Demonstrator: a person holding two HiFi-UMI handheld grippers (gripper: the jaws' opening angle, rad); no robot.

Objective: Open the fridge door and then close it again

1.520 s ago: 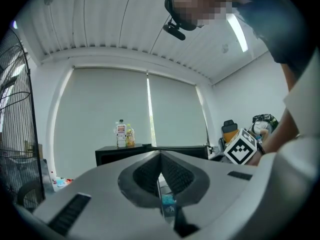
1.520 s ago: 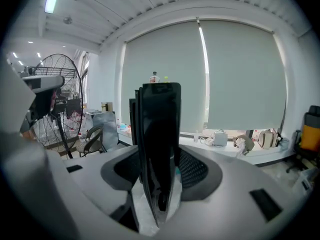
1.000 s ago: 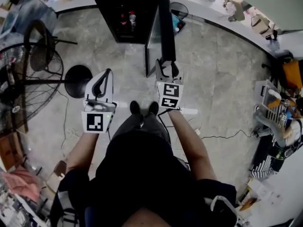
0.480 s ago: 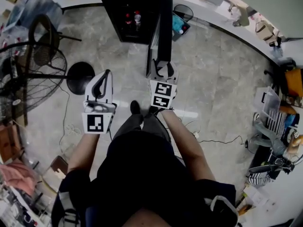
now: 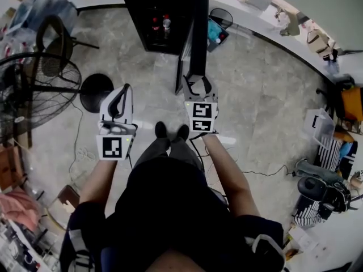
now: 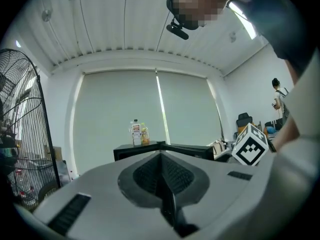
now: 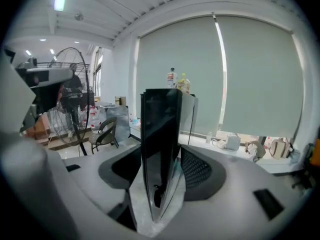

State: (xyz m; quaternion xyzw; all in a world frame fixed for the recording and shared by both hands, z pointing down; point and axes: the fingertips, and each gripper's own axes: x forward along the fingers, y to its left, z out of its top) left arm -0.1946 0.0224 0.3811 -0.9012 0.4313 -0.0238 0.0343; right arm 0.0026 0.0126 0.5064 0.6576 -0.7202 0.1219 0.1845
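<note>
The black fridge (image 5: pixel 164 16) stands at the top of the head view with bottles visible inside. Its dark door (image 5: pixel 195 33) hangs open, swung out towards me. My right gripper (image 5: pixel 197 84) straddles the door's free edge. In the right gripper view the door edge (image 7: pixel 160 134) stands between the pads (image 7: pixel 197 171), with a thin gap on the right side; the jaws have just been opening. My left gripper (image 5: pixel 122 95) hovers to the left over the floor, shut and holding nothing. The left gripper view shows the shut left gripper (image 6: pixel 162 176) and the fridge top (image 6: pixel 145 151) beyond it.
A large standing fan (image 5: pixel 28 95) with a round black base (image 5: pixel 95 94) is at the left, with a chair (image 5: pixel 54 38) behind it. A curved counter (image 5: pixel 272 21) runs along the back right. Bags and boxes (image 5: pixel 320 191) crowd the right edge, and a cable (image 5: pixel 261 171) lies on the floor.
The right gripper's cube leaned left half a second ago and now sits straighter at the door's edge. The left gripper has not moved.
</note>
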